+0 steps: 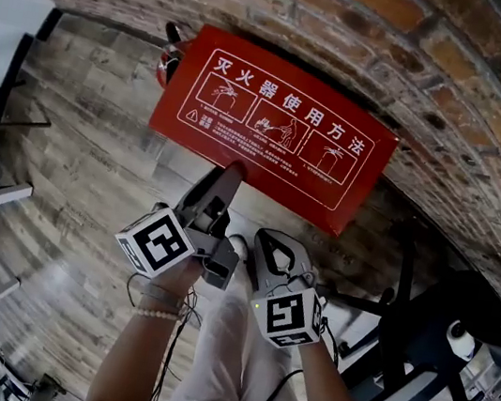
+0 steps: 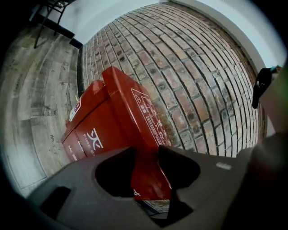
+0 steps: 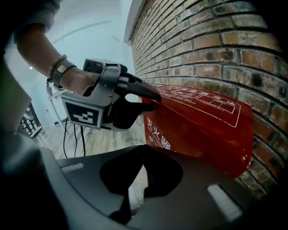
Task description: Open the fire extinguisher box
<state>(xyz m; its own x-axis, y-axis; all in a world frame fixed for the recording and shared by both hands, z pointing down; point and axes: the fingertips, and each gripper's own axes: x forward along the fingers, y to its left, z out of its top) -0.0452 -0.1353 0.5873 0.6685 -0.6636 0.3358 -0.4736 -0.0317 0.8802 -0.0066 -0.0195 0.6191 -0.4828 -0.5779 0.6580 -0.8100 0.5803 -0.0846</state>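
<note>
Red fire extinguisher box (image 2: pixel 90 134) on wood floor (image 1: pixel 83 176) against brick wall (image 1: pixel 373 34), 12 o'clock of grippers. Lid (image 1: pixel 277 128) raised off body; white characters, three framed pictograms. Left gripper (image 1: pixel 233 175): jaws wide, clamping lid's near edge. Right gripper (image 1: pixel 267 243), 5 o'clock of left: jaws together, empty.

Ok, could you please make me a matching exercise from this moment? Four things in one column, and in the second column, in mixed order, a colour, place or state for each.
Things:
1. left gripper
2. right gripper
3. lid
4. brick wall

Descriptions:
A. stands behind the box
B. jaws together, nothing between them
C. red, with white printed instructions
D. jaws closed on a red edge

Pairs: 1-D, 2-B, 3-C, 4-A
</note>
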